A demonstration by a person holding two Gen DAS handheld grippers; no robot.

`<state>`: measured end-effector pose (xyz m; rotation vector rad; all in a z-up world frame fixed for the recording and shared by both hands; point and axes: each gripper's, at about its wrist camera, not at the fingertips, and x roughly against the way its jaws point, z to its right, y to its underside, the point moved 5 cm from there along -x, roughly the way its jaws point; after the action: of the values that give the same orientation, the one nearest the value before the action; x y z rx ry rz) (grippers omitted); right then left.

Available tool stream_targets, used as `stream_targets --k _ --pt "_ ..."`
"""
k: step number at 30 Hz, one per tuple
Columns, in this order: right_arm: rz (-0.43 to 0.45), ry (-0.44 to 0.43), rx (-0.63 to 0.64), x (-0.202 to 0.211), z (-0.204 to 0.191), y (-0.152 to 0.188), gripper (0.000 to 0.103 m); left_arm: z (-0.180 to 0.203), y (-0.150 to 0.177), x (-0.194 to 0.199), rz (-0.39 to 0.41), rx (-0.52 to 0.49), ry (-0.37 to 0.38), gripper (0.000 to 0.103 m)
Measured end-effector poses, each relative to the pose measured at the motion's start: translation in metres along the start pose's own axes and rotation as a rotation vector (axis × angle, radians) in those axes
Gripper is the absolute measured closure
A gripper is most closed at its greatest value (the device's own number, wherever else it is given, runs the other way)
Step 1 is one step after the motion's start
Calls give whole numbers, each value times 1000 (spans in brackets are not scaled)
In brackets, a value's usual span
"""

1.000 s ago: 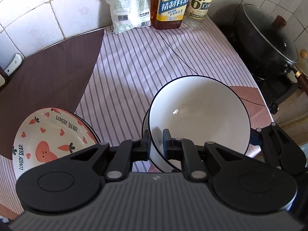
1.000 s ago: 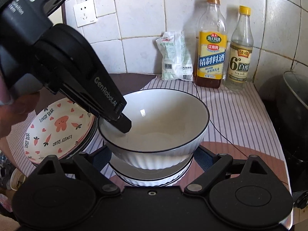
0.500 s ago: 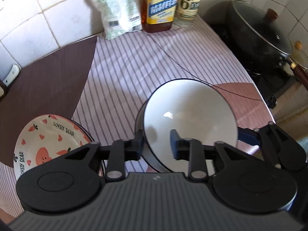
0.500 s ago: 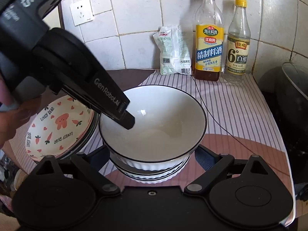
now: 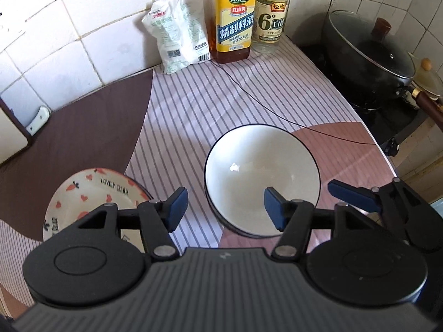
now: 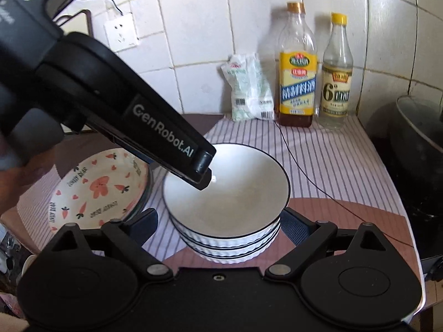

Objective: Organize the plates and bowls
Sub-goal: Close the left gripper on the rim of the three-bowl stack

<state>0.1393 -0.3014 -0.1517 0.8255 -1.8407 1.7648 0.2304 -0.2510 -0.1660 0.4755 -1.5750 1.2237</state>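
Note:
A stack of white ribbed bowls with black rims [image 6: 235, 202] stands on the striped cloth; the top bowl [image 5: 261, 177] sits nested in it. My left gripper [image 5: 225, 209] hangs just above the bowl's near rim, its jaws opening, and the blue pads touch nothing. In the right wrist view its tip [image 6: 206, 170] hovers over the bowl's left inside. My right gripper [image 6: 221, 224] is open, a finger on each side of the stack near its base. The stacked "Lovely Bear" plates [image 5: 91, 193] [image 6: 97, 188] lie left of the bowls.
Against the tiled wall stand a white bag [image 5: 177, 33], a cooking-wine bottle [image 5: 234, 25] and a vinegar bottle [image 5: 271, 19]. A lidded black wok [image 5: 371, 52] sits on the stove at right. A thin black wire [image 5: 277, 108] crosses the cloth behind the bowls.
My left gripper let go of the top bowl's rim, opened and lifted away. The bowl, held tilted before, now rests level in the stack. Both views have pulled back slightly.

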Motion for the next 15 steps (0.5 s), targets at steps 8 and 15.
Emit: stream_targets --k 8,15 --pt "30 10 13 29 -13 4 6 -7 20 18 -4 38 1 43" --pt "87 52 32 53 -15 14 6 -17 36 32 48 104 80 42"
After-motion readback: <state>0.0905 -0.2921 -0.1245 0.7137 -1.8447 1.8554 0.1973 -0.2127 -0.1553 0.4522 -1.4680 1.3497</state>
